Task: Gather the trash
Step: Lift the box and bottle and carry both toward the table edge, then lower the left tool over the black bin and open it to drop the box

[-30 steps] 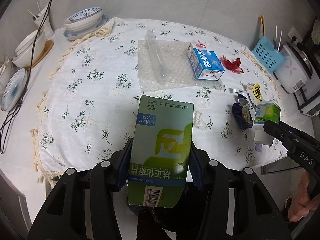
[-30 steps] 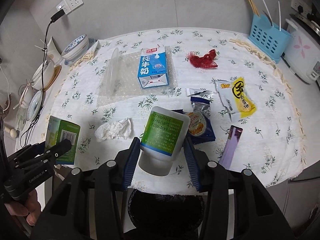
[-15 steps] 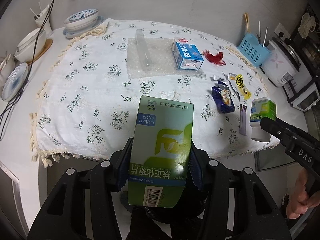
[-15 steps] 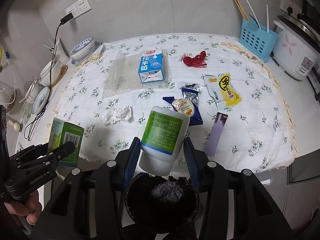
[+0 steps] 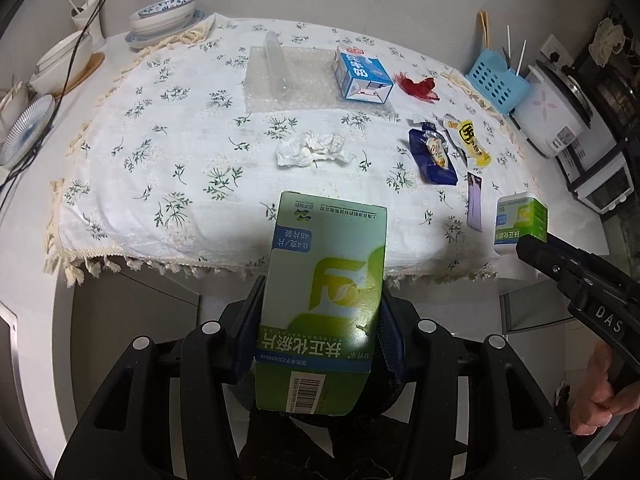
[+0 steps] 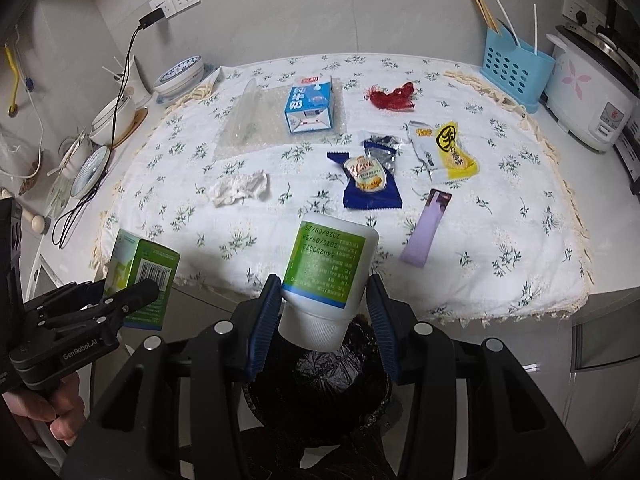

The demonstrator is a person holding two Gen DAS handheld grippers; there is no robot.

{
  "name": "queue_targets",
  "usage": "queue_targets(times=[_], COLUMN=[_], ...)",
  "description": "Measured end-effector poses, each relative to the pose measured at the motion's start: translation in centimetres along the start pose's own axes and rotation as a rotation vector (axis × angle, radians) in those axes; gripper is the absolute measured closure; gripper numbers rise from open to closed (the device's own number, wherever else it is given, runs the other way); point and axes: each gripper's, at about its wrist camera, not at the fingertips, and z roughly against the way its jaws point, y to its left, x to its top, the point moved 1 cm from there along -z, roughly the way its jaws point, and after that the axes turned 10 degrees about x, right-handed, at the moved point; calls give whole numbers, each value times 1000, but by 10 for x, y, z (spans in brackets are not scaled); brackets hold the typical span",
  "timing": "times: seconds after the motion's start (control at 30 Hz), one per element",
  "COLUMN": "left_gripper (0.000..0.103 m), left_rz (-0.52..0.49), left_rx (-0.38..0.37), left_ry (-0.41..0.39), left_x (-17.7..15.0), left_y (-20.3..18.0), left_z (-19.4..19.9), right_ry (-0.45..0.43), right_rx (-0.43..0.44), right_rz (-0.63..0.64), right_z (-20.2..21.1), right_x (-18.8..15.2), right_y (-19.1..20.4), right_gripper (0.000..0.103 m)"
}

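Trash is in both grippers: the left gripper [image 5: 320, 332] clamps a green carton [image 5: 324, 304], the right gripper [image 6: 322, 320] clamps a white bottle [image 6: 326, 276], both off the table's [image 6: 520, 240] edge. The black-lined bin [image 6: 320, 384] sits below the bottle. Centre each item over the bin's mouth before letting go; more wrappers wait on the cloth.

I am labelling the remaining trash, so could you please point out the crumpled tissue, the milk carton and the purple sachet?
crumpled tissue [image 6: 239, 188], right wrist view, middle of the wad.
milk carton [image 6: 310, 107], right wrist view, blue top face.
purple sachet [image 6: 426, 233], right wrist view, middle of the strip.
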Motion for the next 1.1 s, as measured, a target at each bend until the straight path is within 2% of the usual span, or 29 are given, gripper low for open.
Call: queue_targets(times=[0.6,1.1], left_gripper=[54,54], left_rz=[-64,-107], left_rx=[11,8], left_ry=[82,128], left_x=[-52,-74], left_y=[-12,-21], left_z=[-62,-111], right_ry=[114,174], right_rx=[9,24], right_rz=[0,-10], right_z=[-51,-99], right_x=[-60,-84], right_y=[-13,-23], right_gripper=[61,61])
